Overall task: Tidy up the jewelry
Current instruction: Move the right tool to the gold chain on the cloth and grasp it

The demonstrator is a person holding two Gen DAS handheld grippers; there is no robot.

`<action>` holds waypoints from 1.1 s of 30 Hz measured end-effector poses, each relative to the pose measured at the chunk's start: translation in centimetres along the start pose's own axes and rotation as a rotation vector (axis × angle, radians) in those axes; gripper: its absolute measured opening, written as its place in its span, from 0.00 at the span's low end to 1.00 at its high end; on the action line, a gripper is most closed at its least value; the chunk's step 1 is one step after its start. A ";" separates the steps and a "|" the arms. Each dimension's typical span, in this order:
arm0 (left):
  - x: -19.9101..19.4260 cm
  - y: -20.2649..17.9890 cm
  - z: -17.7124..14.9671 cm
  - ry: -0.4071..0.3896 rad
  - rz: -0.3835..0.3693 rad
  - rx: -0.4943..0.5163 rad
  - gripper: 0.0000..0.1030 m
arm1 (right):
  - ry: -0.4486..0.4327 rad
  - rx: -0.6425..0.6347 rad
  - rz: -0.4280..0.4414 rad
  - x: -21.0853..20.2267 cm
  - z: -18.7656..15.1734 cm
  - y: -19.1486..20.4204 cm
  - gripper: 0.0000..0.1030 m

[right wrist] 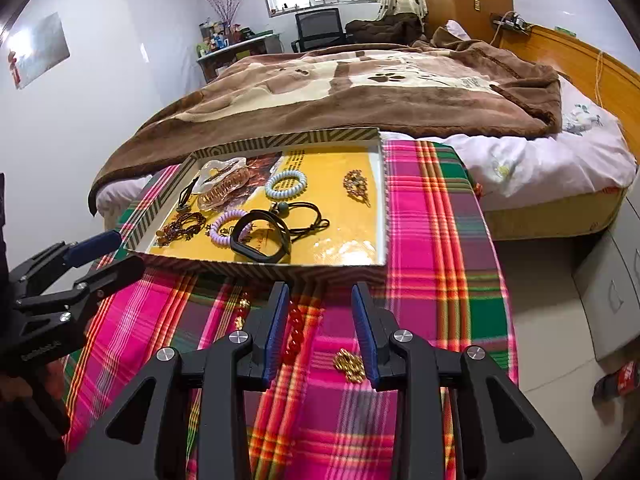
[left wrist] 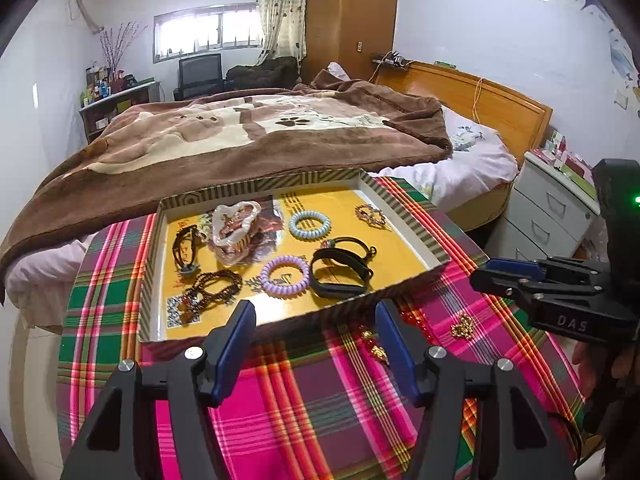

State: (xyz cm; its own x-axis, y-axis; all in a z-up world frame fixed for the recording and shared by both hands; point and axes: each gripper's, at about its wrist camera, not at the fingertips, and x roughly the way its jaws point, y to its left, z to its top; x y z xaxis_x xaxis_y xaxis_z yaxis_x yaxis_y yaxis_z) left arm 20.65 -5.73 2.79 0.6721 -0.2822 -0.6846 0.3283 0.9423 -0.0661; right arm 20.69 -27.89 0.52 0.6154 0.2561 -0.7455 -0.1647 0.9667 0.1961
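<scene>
A shallow striped tray [left wrist: 404, 216] with a yellow floor sits on a plaid cloth [left wrist: 304, 404] at the foot of a bed [right wrist: 520, 164], and most of the jewelry lies inside it. A pale blue coil hair tie [left wrist: 309, 225] rests toward the back, a lilac coil hair tie [left wrist: 285, 275] nearer the front, and a black band [left wrist: 340, 276] lies just beside the lilac one. A clear hair claw [left wrist: 234, 226] sits at the back left, with a brown beaded bracelet [left wrist: 214, 286] in front of it. A small gold brooch [left wrist: 370, 214] lies apart at the back right.

Outside the tray, on the cloth, a gold chain piece [right wrist: 349, 364] lies near the right gripper [right wrist: 326, 328], close to its right finger. A strand of red beads [right wrist: 295, 332] runs beside the left finger, possibly touching it; the angle makes that hard to judge. Another gold piece [left wrist: 378, 350] lies near the tray's front wall.

The right gripper's fingers are spread with nothing between them. The left gripper [left wrist: 316, 344] is also spread wide and empty, hovering over the cloth just in front of the tray.

A brown blanket [left wrist: 240, 136] covers the bed behind.
</scene>
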 end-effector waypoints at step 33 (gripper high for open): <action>3.1 -4.5 -2.3 0.058 -0.099 -0.027 0.73 | -0.009 -0.087 -0.292 -9.4 -3.0 -10.5 0.38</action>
State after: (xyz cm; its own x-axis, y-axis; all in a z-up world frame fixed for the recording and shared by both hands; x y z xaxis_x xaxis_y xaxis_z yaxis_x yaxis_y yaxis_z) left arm 19.70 -10.41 -0.68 0.5979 -0.3638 -0.7143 0.3724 0.9151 -0.1543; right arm 14.34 -40.48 3.59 0.6529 -0.0324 -0.7568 -0.0452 0.9956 -0.0817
